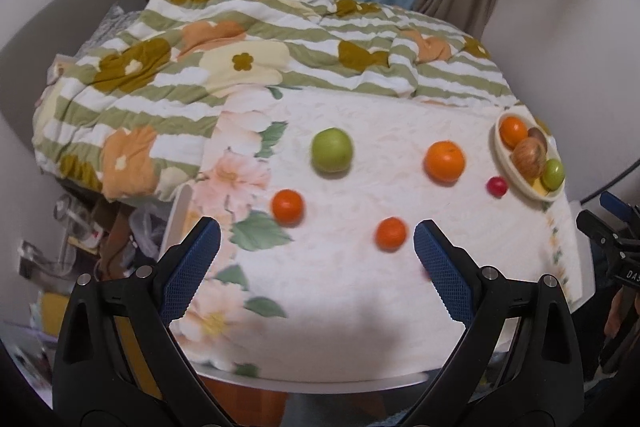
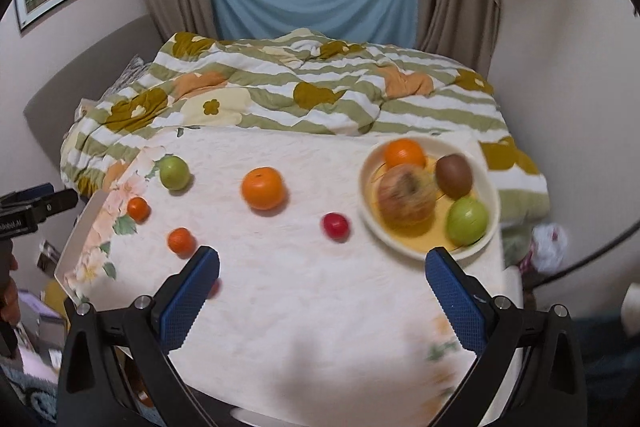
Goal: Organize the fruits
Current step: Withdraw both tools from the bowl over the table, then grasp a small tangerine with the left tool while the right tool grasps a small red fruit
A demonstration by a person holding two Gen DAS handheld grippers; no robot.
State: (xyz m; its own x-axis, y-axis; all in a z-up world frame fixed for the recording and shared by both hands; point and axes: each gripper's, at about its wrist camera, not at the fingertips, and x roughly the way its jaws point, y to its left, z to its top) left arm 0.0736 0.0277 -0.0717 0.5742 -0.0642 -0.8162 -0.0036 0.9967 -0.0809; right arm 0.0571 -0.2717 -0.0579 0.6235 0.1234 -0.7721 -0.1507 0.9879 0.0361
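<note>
Okay, left gripper (image 1: 316, 247) and right gripper (image 2: 322, 269) both spread wide, nothing held, over the table (image 2: 320, 327). Loose on the cloth: small orange (image 1: 391, 233), another small orange (image 1: 287, 206), green apple (image 1: 332, 155), big orange (image 1: 445, 161), red fruit (image 2: 335, 225). Bowl (image 2: 370, 187) at right holds orange, apple, kiwi, green apple.

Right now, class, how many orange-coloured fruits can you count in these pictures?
4: one in the plate at its far side, one large mid-cloth, two small near the cloth's left edge. Others may be hidden.
</note>
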